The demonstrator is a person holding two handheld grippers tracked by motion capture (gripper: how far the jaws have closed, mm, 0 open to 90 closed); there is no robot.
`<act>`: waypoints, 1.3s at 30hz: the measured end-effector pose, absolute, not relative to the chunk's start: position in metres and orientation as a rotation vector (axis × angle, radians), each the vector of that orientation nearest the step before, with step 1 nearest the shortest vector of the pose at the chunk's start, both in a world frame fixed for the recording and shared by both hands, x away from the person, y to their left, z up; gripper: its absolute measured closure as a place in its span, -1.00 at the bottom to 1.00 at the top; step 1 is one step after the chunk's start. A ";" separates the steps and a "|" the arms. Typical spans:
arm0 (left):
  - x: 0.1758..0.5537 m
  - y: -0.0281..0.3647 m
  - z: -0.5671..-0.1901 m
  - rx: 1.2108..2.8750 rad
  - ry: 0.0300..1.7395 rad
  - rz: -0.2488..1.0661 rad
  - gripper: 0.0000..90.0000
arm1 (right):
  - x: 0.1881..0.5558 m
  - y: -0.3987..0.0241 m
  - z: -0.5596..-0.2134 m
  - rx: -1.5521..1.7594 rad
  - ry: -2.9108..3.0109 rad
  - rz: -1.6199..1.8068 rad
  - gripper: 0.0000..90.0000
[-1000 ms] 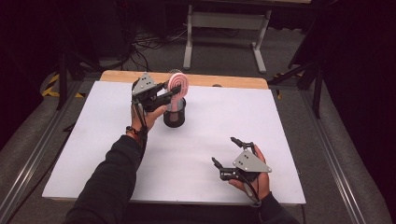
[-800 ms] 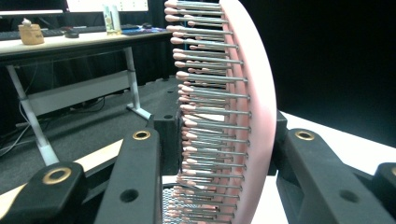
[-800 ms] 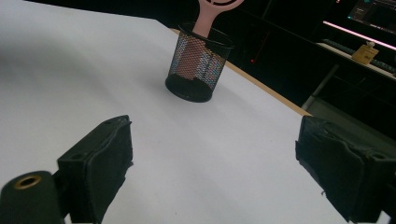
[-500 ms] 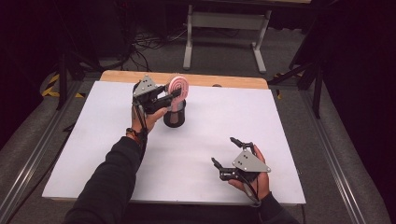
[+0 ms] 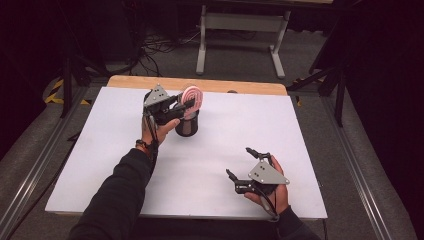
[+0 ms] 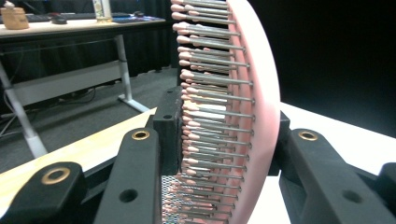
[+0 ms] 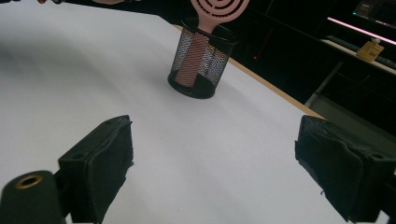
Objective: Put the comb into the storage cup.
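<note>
Taking the black mesh cup [image 5: 186,125] as the landmark: it stands upright on the white desk [image 5: 100,150], toward the far side near the wooden strip, and the pink hairbrush [image 5: 192,99] stands in it handle down, its round head rising above the rim. The left hand-held gripper [image 5: 186,104] sits just beside and above the cup on its left, its jaws closed on the brush head; in the left gripper view the pads [image 6: 168,126] press against the bristle tips on one side and the pink back on the other, so the grip looks firm. Compared with a second ago, little has shifted: the brush head is in much the same place above the cup, the left hand has barely moved, and the clamp on the brush is as tight as before. I read that as the brush either just seated in the cup or about to be lifted out of it; the frames do not settle which. The right hand-held gripper [image 5: 246,162] rests well away from the cup, toward the near right of the desk, jaws spread wide with nothing between them, and has kept still; from its view the cup [image 7: 201,60] and brush [image 7: 212,18] stand ahead of it.
</note>
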State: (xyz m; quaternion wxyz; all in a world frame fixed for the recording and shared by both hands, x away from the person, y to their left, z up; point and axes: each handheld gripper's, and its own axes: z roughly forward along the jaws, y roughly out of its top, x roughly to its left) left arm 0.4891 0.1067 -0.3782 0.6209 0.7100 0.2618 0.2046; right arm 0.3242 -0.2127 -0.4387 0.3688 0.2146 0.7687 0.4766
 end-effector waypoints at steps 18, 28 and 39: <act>0.500 0.124 -0.374 1.593 0.699 0.539 0.13 | 0.323 -0.216 -0.436 0.557 1.946 1.245 -0.73; 0.502 0.128 -0.374 1.600 0.730 0.547 -0.01 | 0.322 -0.214 -0.436 0.542 1.946 1.237 -0.72; 0.504 0.136 -0.374 1.595 0.758 0.554 -0.16 | 0.321 -0.213 -0.436 0.532 1.952 1.231 -0.72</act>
